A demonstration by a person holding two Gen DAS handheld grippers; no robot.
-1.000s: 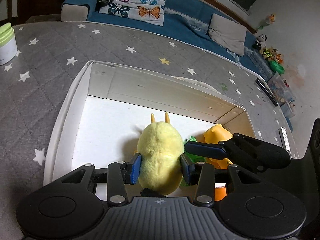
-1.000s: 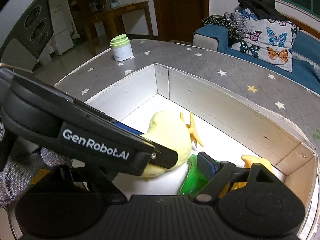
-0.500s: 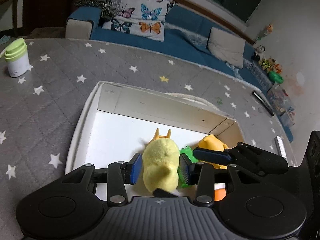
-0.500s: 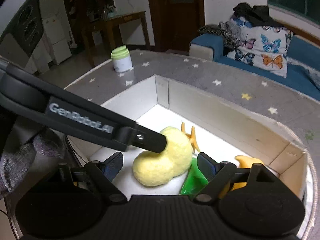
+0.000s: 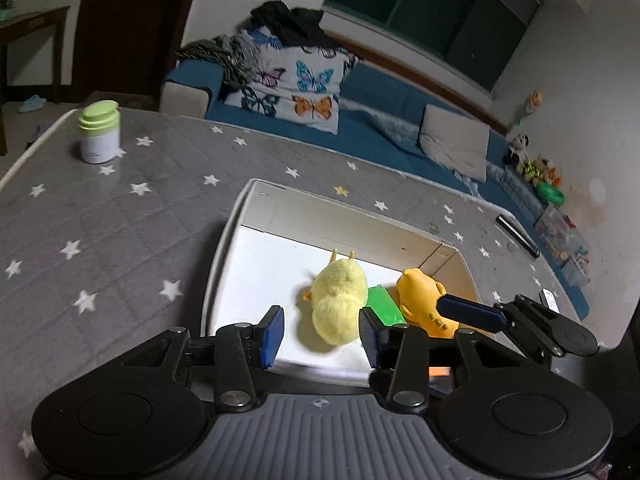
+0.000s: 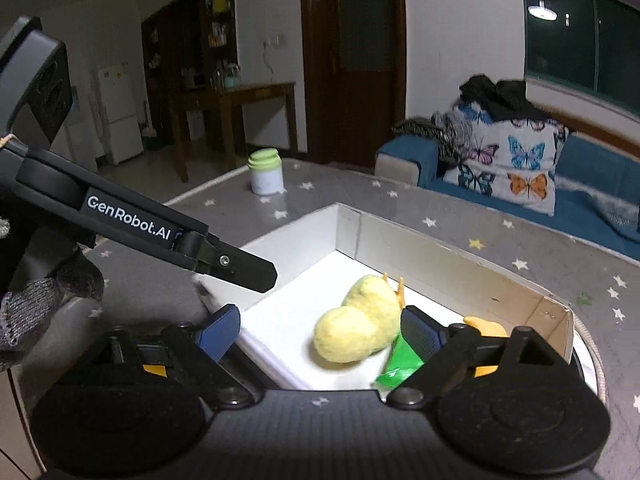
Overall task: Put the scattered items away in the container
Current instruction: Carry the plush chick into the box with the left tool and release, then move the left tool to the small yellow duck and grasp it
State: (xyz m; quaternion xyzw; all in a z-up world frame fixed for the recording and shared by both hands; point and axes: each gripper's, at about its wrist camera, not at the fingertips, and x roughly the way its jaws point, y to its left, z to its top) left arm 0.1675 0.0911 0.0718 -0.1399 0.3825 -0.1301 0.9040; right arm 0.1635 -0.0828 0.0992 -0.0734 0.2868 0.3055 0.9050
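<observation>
A yellow plush chick (image 5: 339,305) lies on the floor of the white box (image 5: 256,208), next to a green packet (image 5: 384,305) and an orange toy (image 5: 422,294). My left gripper (image 5: 322,338) is open and empty, raised above the box's near edge, apart from the chick. My right gripper (image 6: 320,330) is open and empty above the box's near side. The chick (image 6: 356,326), green packet (image 6: 400,364), orange toy (image 6: 486,326) and box (image 6: 440,254) also show in the right wrist view. The left gripper's arm (image 6: 160,232) crosses that view.
A white jar with a green lid (image 5: 100,134) stands on the grey star-patterned table (image 5: 120,216) at the far left; it also shows in the right wrist view (image 6: 266,174). A black bar (image 5: 518,236) lies at the table's right edge. A blue sofa (image 5: 360,124) is behind.
My left gripper has opened, let the yellow chick go into the box and lifted back. The right gripper has also risen and pulled back from the box.
</observation>
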